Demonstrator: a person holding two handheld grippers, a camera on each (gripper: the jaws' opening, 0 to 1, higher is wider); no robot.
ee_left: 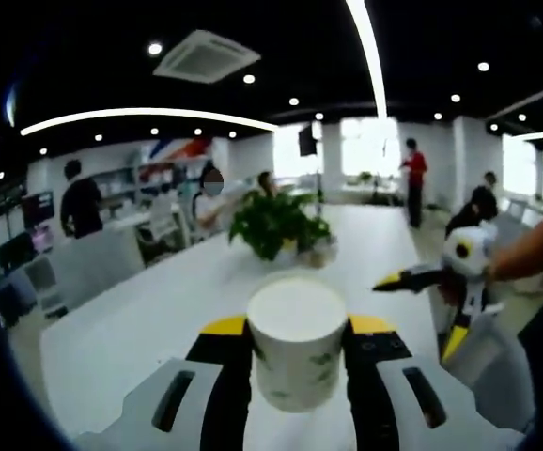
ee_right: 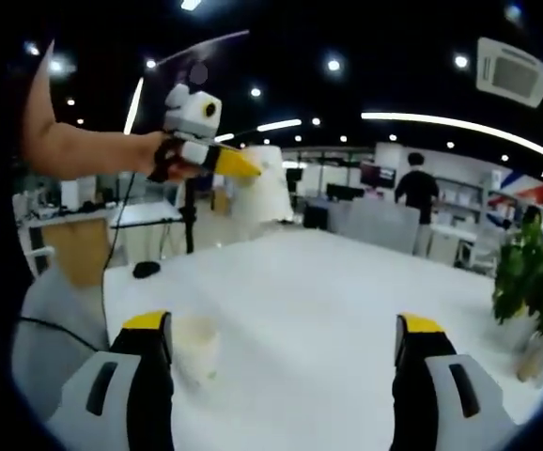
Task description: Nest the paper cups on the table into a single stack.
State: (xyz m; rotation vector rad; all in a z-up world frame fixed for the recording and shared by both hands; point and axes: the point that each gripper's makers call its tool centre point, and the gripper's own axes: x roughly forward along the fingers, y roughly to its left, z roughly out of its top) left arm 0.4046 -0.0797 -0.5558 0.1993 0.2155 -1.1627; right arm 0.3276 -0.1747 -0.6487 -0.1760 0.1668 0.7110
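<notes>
left gripper point(ee_left: 298, 352): clamped on a paper cup point(ee_left: 296, 343), low centre of the left gripper view, jaws pressed to both cup walls. Cup is upright, open mouth up, lifted off the table point(ee_left: 140, 319). In the right gripper view the same gripper sits upper left, with the held cup point(ee_right: 264, 183) blurred beside its yellow jaw tips.
second cup point(ee_right: 196, 349): stands on the table point(ee_right: 328, 310), lower left of the right gripper view, just beside the right gripper's left jaw. Blurred, looks upright.
right gripper point(ee_right: 283, 362): jaws spread wide, nothing between them, bottom of the right gripper view. Also visible at right of the left gripper view point(ee_left: 422, 279).
plant point(ee_left: 276, 225): potted, centre of the table, well apart from the cups.
progress: no nesting done yet, I'd say. One cup airborne, one loose on the table.
left to do: bring the held cup over the table cup and seat it; can't tell whether more cups exist.
</notes>
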